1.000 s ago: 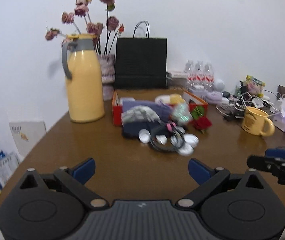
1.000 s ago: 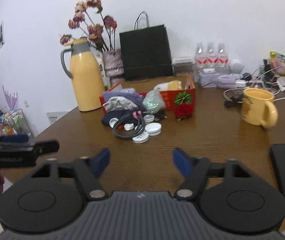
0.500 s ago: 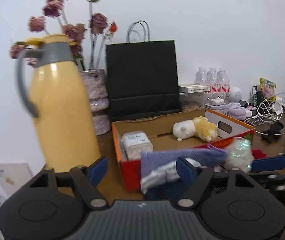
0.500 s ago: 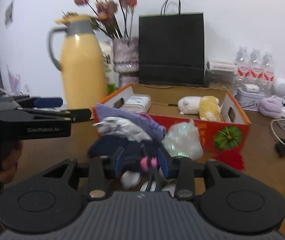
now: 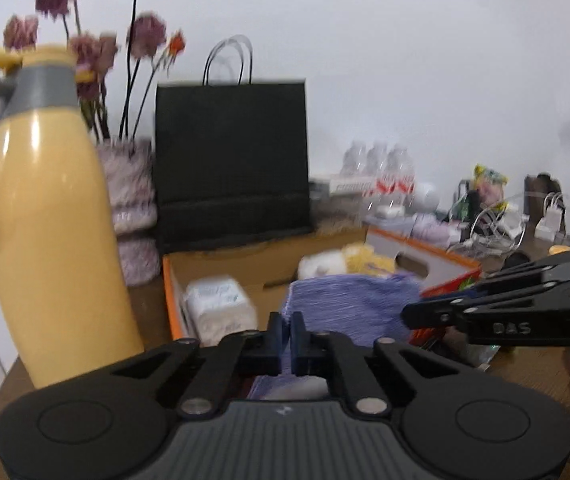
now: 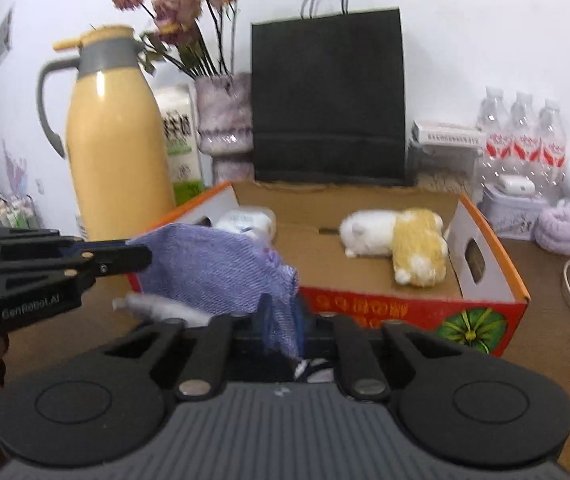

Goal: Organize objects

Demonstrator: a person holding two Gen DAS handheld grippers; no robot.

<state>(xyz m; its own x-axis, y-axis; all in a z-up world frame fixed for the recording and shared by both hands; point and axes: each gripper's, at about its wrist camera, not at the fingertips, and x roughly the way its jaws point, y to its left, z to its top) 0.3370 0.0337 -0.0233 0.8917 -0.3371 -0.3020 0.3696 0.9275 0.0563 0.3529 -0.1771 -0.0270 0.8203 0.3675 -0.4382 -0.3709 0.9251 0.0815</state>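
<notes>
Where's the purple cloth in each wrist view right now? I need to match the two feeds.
Left wrist: purple cloth sits center, just beyond the left gripper, draped over the near wall of the orange box.
Right wrist: purple cloth lies left of center, hanging toward the right gripper.
Shared landmark: black paper bag.

left black two-finger tool: jaws nearly closed, level, pointing forward | right black two-finger tool: jaws closed on purple cloth, level
</notes>
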